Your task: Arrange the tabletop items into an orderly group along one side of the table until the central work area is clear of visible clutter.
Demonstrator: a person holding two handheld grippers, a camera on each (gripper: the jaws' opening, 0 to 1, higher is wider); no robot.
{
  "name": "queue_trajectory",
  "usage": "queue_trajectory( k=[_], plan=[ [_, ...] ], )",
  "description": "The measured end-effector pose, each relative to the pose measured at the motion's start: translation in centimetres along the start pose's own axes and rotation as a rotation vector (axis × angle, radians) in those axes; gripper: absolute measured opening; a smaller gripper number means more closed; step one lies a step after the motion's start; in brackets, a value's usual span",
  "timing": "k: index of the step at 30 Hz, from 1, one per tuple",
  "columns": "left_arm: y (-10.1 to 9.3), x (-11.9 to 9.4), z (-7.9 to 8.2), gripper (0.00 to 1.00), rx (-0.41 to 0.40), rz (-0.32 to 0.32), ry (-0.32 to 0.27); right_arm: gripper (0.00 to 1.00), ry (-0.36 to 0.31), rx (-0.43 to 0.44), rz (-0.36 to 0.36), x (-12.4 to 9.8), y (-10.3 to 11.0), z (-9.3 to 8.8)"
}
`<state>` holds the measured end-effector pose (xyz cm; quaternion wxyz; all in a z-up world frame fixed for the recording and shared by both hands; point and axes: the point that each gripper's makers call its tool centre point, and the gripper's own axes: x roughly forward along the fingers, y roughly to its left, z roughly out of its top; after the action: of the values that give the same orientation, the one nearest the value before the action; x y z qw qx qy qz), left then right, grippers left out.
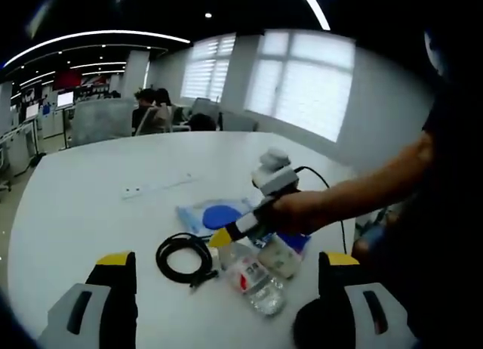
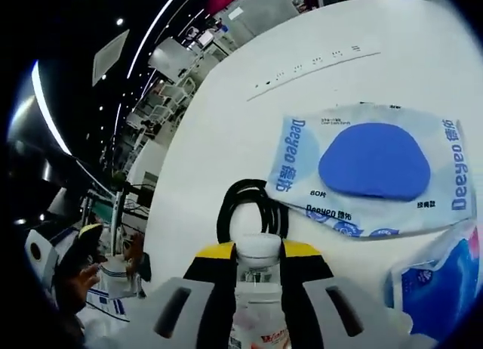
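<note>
Bottle (image 2: 258, 288), clear plastic with white cap, sits gripped in right claw (image 2: 258, 252).

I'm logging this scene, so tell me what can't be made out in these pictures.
- Right gripper view: the water bottle body, covered by the right tongs and cut by the bottom edge.
- Right gripper view: the blue-and-white pouch, cut off at the edge.
- Left gripper view: wet wipes pack print, too small.

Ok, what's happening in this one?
A person is tidying a white round table. The right claw is shut on a clear plastic bottle with a white cap. Beside it lie a coiled black cable and a blue-and-white wipes pack. The left claw hangs open, holding nothing.
</note>
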<state>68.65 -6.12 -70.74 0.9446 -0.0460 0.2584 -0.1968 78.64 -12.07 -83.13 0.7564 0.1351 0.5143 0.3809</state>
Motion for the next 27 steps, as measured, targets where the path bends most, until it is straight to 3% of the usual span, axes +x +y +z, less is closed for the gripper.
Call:
queue_trajectory(
  k=[9,12,18,24,27],
  plan=[
    [-1.7,0.2,0.7,0.98,0.021,-0.023,-0.019,0.15,-0.161,-0.138,0.061,-3.0,2.5,1.5],
    [-1.9,0.3,0.9,0.98,0.021,-0.029,-0.030,0.15,-0.181,-0.166,0.061,-3.9,3.0,1.4],
    [-3.2,0.0,1.8,0.96,0.034,-0.031,-0.054,0.15,-0.284,-0.329,0.096,-6.0,5.0,1.7],
    [-3.8,-0.7,2.0,0.96,0.042,-0.031,-0.055,0.15,-0.336,-0.552,0.115,-7.8,7.3,0.3],
    [-4.0,-1.1,2.1,0.96,0.049,-0.027,-0.058,0.15,-0.347,-0.602,0.116,-8.4,7.9,-0.8]
  ],
)
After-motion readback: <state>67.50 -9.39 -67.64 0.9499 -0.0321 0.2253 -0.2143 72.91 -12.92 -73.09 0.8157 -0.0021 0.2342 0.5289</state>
